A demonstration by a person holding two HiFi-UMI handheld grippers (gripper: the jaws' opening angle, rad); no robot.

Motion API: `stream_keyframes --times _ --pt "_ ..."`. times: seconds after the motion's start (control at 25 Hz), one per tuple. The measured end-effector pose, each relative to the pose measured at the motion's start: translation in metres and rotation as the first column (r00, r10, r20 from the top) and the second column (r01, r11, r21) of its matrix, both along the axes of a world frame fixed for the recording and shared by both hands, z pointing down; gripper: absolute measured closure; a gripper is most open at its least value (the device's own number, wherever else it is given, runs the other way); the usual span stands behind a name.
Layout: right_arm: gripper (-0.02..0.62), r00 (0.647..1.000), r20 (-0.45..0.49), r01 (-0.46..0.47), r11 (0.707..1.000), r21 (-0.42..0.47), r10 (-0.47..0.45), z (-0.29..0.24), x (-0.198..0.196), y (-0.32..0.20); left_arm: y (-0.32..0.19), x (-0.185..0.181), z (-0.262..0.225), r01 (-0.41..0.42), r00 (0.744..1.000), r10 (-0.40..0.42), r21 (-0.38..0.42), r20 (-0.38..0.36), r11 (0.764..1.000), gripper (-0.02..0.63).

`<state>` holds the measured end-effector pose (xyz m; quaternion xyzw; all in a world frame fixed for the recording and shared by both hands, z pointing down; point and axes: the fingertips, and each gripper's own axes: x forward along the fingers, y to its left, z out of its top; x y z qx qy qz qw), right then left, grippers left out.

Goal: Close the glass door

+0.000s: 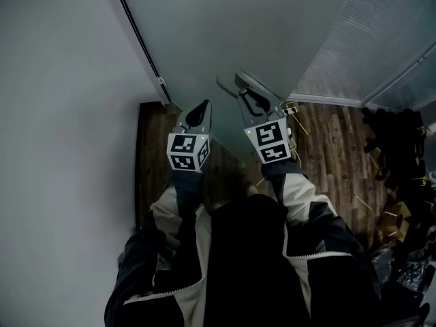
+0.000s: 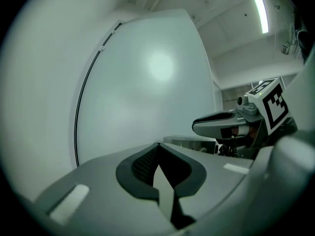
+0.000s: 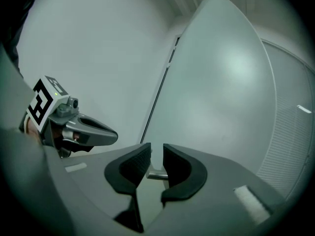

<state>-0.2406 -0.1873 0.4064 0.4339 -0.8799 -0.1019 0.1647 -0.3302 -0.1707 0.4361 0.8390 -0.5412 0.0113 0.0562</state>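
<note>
The frosted glass door (image 1: 259,26) fills the space ahead, and its black edge strip (image 1: 139,39) runs along the white wall. My right gripper (image 1: 240,80) is up against the pane. In the right gripper view its pads (image 3: 174,163) stand a narrow slit apart, with a metal door handle bar (image 3: 154,175) held between them. My left gripper (image 1: 204,104) hovers just left of it, near the door (image 2: 157,82), with its jaws (image 2: 157,149) shut and nothing in them. Each gripper appears in the other's view: the right gripper (image 2: 197,127) and the left gripper (image 3: 113,135).
A white wall (image 1: 61,148) stands close on the left. To the right is a ribbed frosted panel (image 1: 381,39). Dark wooden floor (image 1: 334,128) lies below, with dark clutter and boxes (image 1: 402,176) at the far right. The person's jacket sleeves fill the bottom of the head view.
</note>
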Motion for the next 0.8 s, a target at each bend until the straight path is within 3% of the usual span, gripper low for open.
stream_keyframes --times 0.16,0.32,0.8 --pt "0.591 0.995 0.065 -0.075 0.997 0.007 0.074 -0.016 0.023 -0.014 0.0 0.002 0.001 -0.017 1.0 0.017 -0.002 -0.003 1.0 0.601" --pt "0.592 0.979 0.1 -0.177 0.984 -0.006 0.176 -0.029 0.052 -0.034 -0.001 0.003 0.003 -0.021 1.0 0.021 -0.01 -0.013 1.0 0.601" --pt "0.592 0.971 0.081 -0.225 0.974 -0.013 0.225 -0.016 0.064 -0.054 -0.01 0.007 0.018 -0.027 0.999 0.027 -0.011 -0.018 1.0 0.601"
